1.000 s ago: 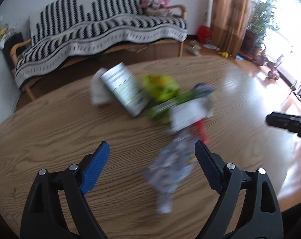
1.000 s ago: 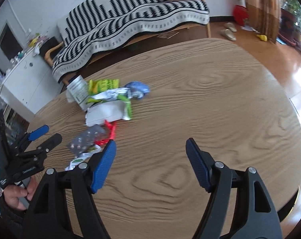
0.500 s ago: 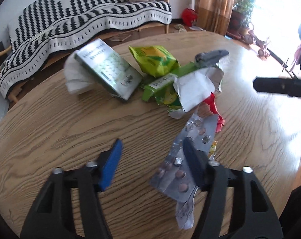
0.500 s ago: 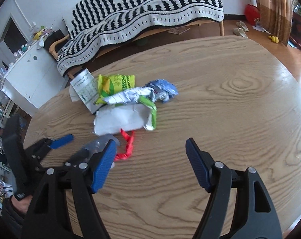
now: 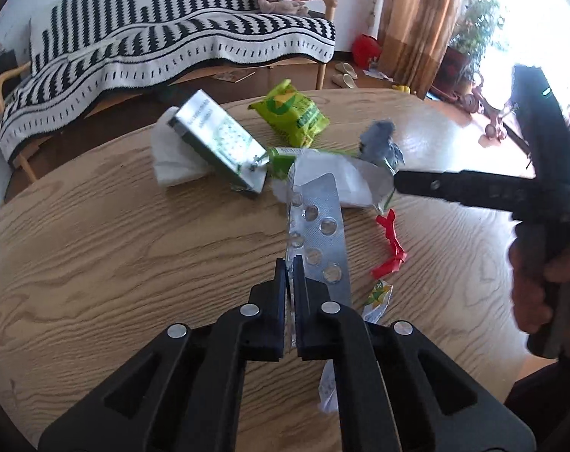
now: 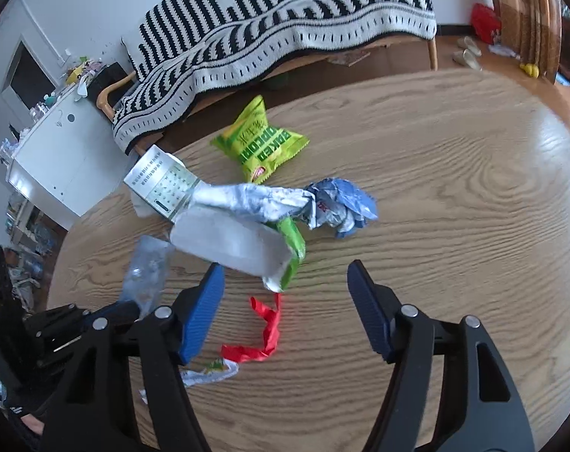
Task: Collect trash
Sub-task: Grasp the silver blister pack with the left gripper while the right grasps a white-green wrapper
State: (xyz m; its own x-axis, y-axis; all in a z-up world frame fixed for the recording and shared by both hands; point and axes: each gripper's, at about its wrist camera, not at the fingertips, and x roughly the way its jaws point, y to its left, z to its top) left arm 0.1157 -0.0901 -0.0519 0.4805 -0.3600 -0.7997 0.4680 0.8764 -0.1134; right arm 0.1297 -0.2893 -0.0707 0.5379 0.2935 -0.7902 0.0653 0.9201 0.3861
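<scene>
On the wooden table [image 5: 96,226], the left gripper [image 5: 289,263], spread 0.5 s ago, now pinches the blister pack [image 5: 318,226] at center frame. The right gripper [image 6: 285,286] stays spread, hovering over the red wrapper [image 6: 266,331].

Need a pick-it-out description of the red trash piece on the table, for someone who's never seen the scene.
Start at the round wooden table and find the litter pile near its middle. On the near side of the pile, just below the torn white-and-green wrapper, lies the red strip, between the open fingers of the right gripper. It is the only red item, thin, twisted and ribbon-like.
</scene>
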